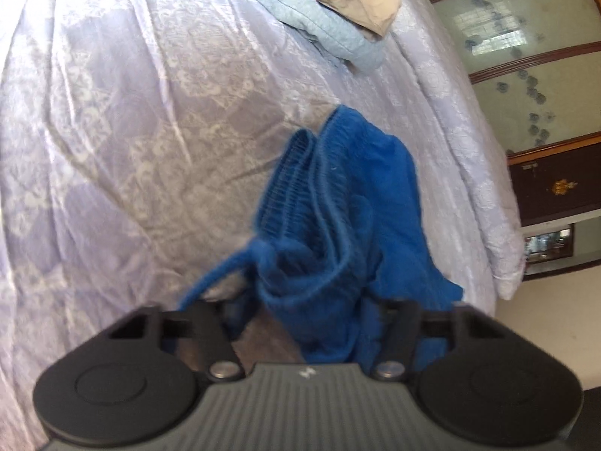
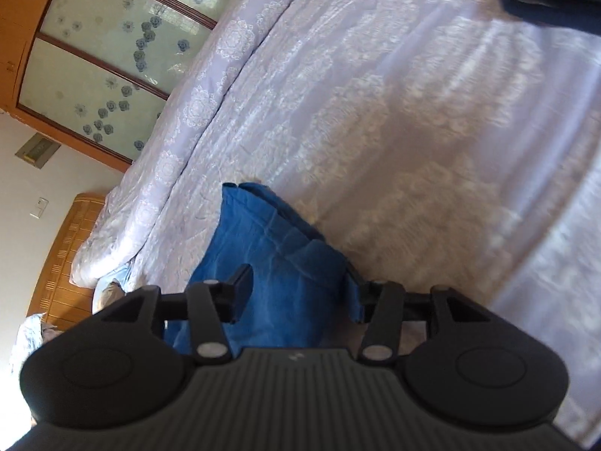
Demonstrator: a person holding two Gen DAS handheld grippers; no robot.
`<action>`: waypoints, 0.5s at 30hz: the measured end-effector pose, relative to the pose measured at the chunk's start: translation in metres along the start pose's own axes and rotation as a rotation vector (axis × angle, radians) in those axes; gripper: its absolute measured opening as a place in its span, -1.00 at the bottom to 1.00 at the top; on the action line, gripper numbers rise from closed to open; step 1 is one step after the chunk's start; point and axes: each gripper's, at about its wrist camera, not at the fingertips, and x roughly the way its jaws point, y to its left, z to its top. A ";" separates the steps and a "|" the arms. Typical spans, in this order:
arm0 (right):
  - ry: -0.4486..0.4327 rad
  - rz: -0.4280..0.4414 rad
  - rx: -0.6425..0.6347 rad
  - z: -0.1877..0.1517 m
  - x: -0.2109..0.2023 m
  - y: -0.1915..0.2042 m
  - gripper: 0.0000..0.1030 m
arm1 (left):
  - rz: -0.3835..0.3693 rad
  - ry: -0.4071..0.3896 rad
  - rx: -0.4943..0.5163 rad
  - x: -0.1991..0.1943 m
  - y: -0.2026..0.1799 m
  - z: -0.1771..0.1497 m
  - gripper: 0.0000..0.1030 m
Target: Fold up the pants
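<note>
Blue pants (image 1: 338,218) lie bunched on the lavender bedspread (image 1: 131,131), near its wardrobe-side edge. Left gripper (image 1: 304,312) jaws wide, waistband cloth between them. Right gripper (image 2: 300,300) jaws wide over a leg. Open bedspread lies beyond.

We see bright blue pants (image 1: 338,203) on a pale lilac bedspread (image 1: 131,112) patterned with white lace-like medallions, under our black grippers.
</note>
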 end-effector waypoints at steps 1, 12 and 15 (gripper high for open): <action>0.008 0.001 0.008 0.002 0.005 0.001 -0.06 | -0.002 0.012 -0.016 0.001 0.005 0.003 -0.45; -0.042 0.006 -0.010 0.005 -0.062 0.023 -0.72 | -0.064 0.075 -0.040 -0.058 0.006 0.000 -0.49; -0.051 0.004 -0.075 -0.004 -0.097 0.033 -0.72 | -0.086 0.082 -0.033 -0.085 0.007 -0.008 -0.49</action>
